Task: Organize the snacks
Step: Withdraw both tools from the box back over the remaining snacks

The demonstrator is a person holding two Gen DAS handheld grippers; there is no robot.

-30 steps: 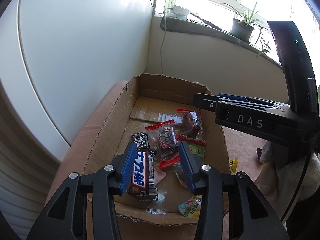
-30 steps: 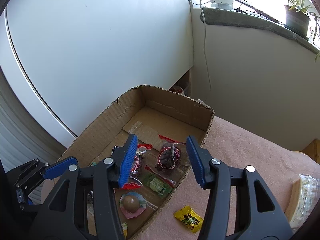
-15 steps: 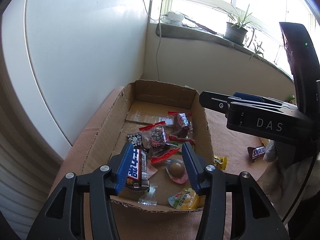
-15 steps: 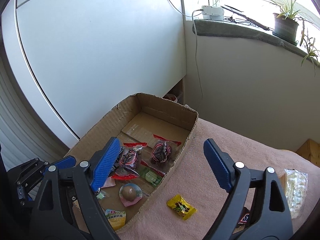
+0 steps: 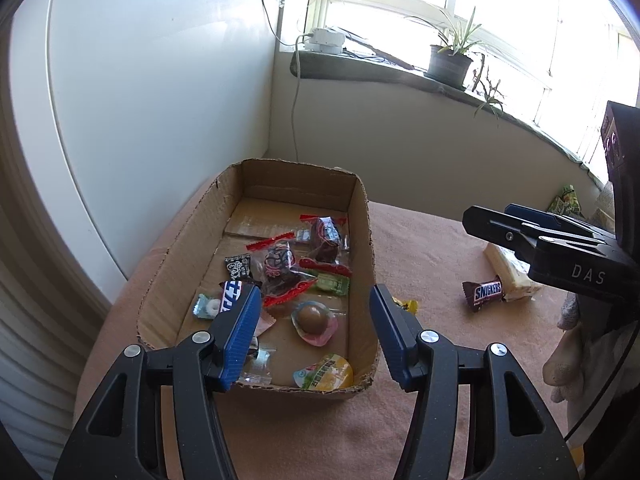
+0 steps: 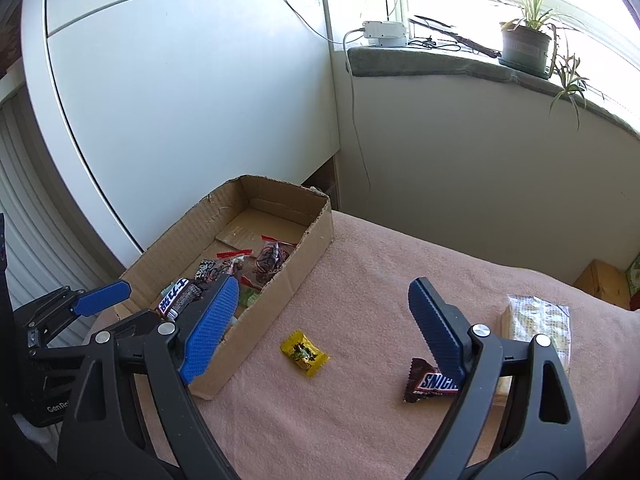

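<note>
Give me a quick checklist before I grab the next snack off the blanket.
1. Right gripper empty, wide open: ok.
2. Left gripper empty, jaws opening: ok.
3. Yellow candy lying free on the blanket, nothing on it: ok.
4. Snickers bar clear of the right gripper: not ok, one finger overlaps it in view.
5. Room left in the cardboard box: ok.
6. Blanket edge on the right: cannot tell.

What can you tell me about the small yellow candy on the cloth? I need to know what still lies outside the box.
The yellow candy is a small, flat, crinkled wrapper with a dark print in its middle. It lies flat on the pink cloth, just outside the cardboard box, apart from its wall. Nothing grips or touches it.
</note>
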